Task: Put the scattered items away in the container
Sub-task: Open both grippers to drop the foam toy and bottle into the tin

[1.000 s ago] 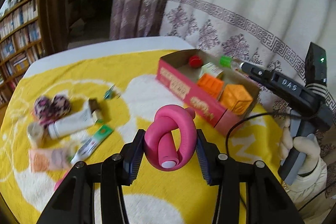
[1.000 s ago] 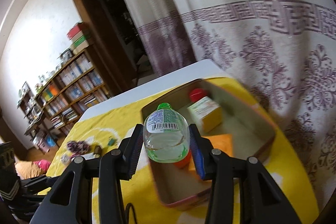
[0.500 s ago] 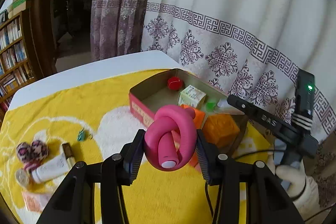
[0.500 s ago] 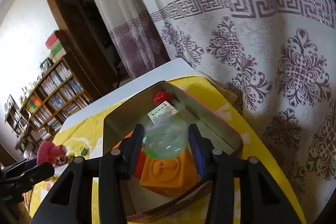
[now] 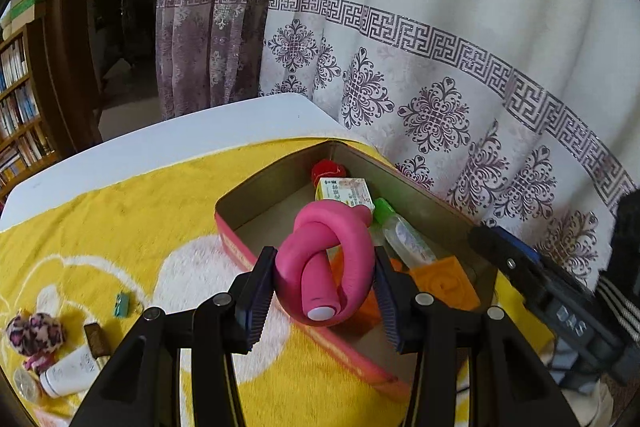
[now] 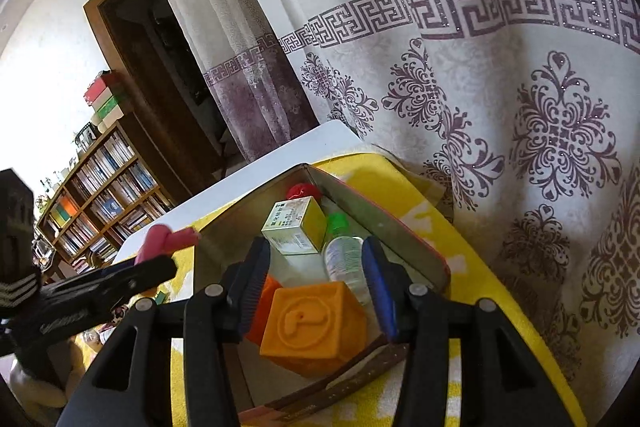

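Observation:
My left gripper (image 5: 323, 279) is shut on a pink knotted foam curler (image 5: 326, 259) and hangs over the near side of the open pink-walled box (image 5: 344, 351). In the box lie a red ball (image 5: 326, 169), a small carton (image 5: 344, 191), orange blocks (image 5: 444, 283) and a clear bottle with a green cap (image 5: 402, 235). My right gripper (image 6: 316, 259) hovers low over the box (image 6: 384, 223); its jaws are opening. The bottle (image 6: 344, 255) rests on the box floor by the right finger, not pressed between the pads. The orange cube (image 6: 316, 327) sits just below the jaws.
On the yellow towel at the left lie a leopard-print hair tie (image 5: 34, 333), a white tube (image 5: 70, 373), a teal clip (image 5: 121, 304) and a small brown stick (image 5: 96, 339). A patterned curtain (image 5: 440, 67) hangs close behind the box. Bookshelves (image 6: 100, 187) stand far left.
My left gripper carried the pink curler from above the towel to over the box. The right gripper lowered the bottle into the box and let it go.

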### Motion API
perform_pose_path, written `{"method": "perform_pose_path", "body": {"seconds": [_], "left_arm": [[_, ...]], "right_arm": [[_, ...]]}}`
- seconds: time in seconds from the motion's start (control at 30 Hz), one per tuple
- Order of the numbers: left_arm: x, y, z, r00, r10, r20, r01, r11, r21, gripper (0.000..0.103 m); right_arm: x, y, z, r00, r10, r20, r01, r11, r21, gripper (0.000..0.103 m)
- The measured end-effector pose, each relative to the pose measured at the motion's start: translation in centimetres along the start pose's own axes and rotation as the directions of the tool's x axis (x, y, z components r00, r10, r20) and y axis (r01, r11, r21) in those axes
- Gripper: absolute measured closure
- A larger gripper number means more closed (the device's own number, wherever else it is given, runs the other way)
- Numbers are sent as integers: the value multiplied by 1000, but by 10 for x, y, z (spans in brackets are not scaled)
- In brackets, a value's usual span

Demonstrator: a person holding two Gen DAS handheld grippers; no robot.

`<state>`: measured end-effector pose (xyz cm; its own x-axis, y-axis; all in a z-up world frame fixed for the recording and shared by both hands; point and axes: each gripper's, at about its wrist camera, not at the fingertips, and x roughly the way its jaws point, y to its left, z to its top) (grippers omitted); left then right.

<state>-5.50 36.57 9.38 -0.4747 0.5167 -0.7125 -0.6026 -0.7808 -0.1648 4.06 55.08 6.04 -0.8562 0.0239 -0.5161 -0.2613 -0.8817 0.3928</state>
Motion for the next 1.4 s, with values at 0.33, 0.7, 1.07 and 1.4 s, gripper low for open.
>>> {"method": "perform_pose_path", "body": {"seconds": [0.33, 0.7, 1.07, 1.4], "left_arm": [[11, 15, 6, 1000, -12, 16, 14, 996, -90, 18], [-4, 32, 1, 1000, 8, 14, -6, 991, -136, 18], [-24, 41, -13, 1000, 17, 5, -16, 988, -157, 18], [-53, 66, -33, 999, 44, 14, -41, 979, -201, 18]], "right_arm": [[1, 3, -2, 1000, 8, -8, -9, 1000, -16, 51], [3, 4, -3, 1000, 1, -16, -1, 1000, -19, 51], [6, 7, -7, 1000, -8, -19, 8, 999, -39, 51], [8, 11, -11, 1000, -19, -22, 17, 998, -67, 51]]}}
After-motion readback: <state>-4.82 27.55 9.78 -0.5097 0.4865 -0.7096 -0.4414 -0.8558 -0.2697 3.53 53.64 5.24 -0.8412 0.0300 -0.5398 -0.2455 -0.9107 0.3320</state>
